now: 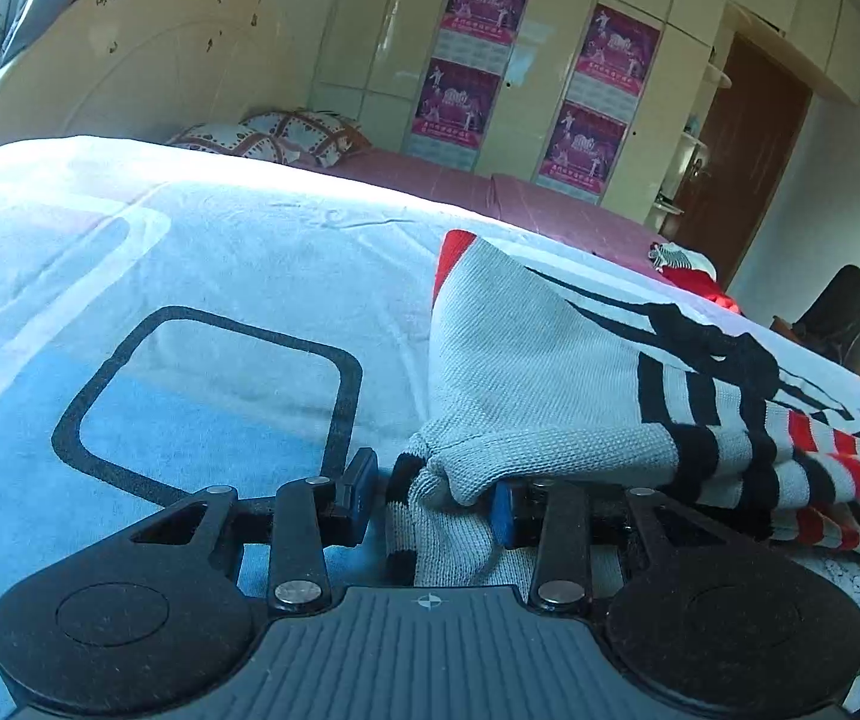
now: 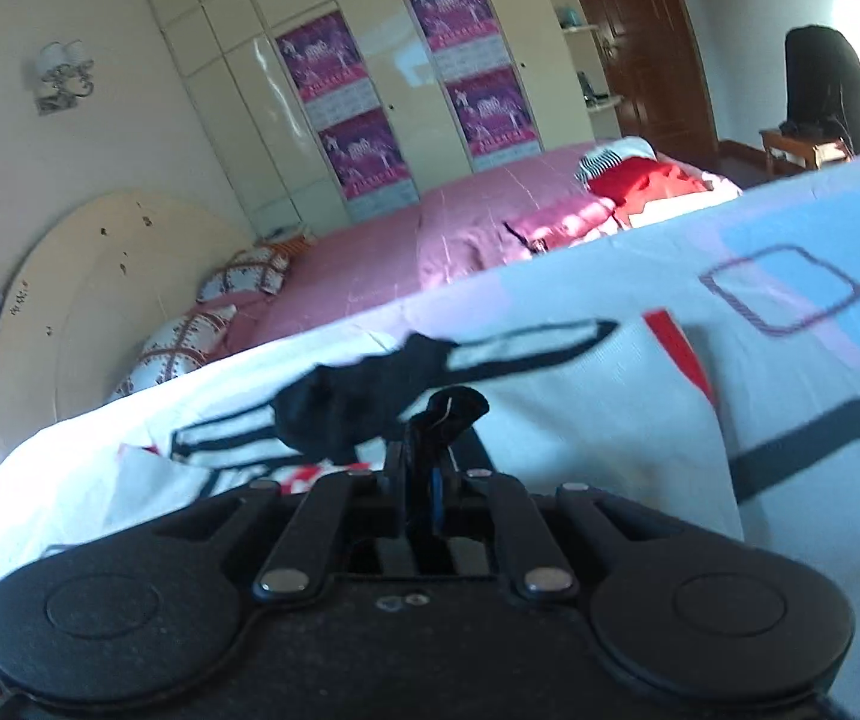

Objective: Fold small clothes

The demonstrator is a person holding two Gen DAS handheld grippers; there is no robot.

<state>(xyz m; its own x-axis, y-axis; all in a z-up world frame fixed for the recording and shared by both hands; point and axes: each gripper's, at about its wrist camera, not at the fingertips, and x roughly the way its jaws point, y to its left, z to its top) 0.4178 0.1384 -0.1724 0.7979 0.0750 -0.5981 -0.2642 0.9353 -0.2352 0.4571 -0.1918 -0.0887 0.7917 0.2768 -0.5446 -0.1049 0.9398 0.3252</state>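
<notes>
My left gripper (image 1: 439, 501) sits low on the bed (image 1: 202, 276), its jaws partly drawn in with a bunched fold of the white knit garment (image 1: 526, 372) between them; whether the pads press it, I cannot tell. My right gripper (image 2: 424, 480) is pinched tight on a black tip of the same garment (image 2: 580, 414). The garment lies spread on the pale blue patterned sheet (image 2: 802, 228), black bands and red stripes showing. Toward the bed's far edge lies a red cloth (image 2: 640, 180).
</notes>
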